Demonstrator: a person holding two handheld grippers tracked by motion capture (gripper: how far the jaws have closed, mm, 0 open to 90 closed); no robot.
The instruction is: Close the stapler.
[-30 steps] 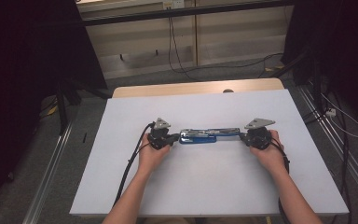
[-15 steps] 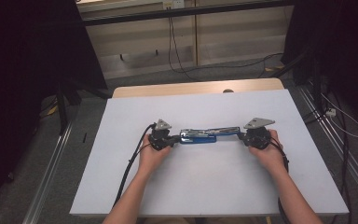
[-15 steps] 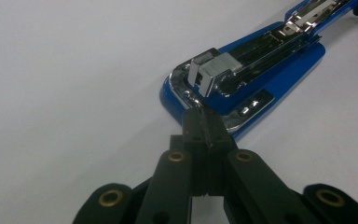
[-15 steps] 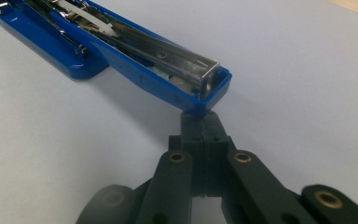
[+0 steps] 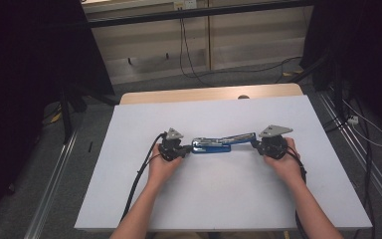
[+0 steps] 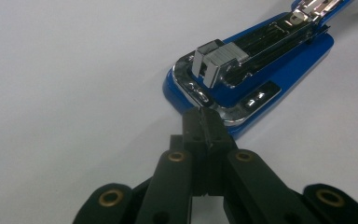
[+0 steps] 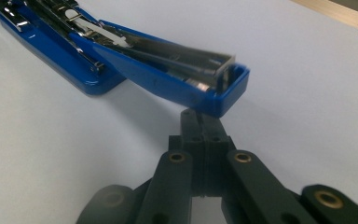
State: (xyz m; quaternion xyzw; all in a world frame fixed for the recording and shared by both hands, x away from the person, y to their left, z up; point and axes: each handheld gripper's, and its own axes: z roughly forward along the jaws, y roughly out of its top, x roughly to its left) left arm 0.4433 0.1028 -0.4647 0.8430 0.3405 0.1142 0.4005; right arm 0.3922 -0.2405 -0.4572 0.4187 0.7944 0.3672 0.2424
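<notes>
A blue stapler lies swung open and flat in the middle of the white table. Its base with the chrome anvil points at my left gripper, whose jaws are shut with their tips touching the base's chrome front rim. The blue top cover stretches toward my right gripper, whose shut jaws sit just below the cover's end, which is slightly lifted off the table. In the high view the left gripper and the right gripper face each other across the stapler, each held by a hand.
A wooden strip runs along the table's far edge. Metal rails flank the table on the floor, with cables at the right. A black cable trails from the left gripper toward the near edge.
</notes>
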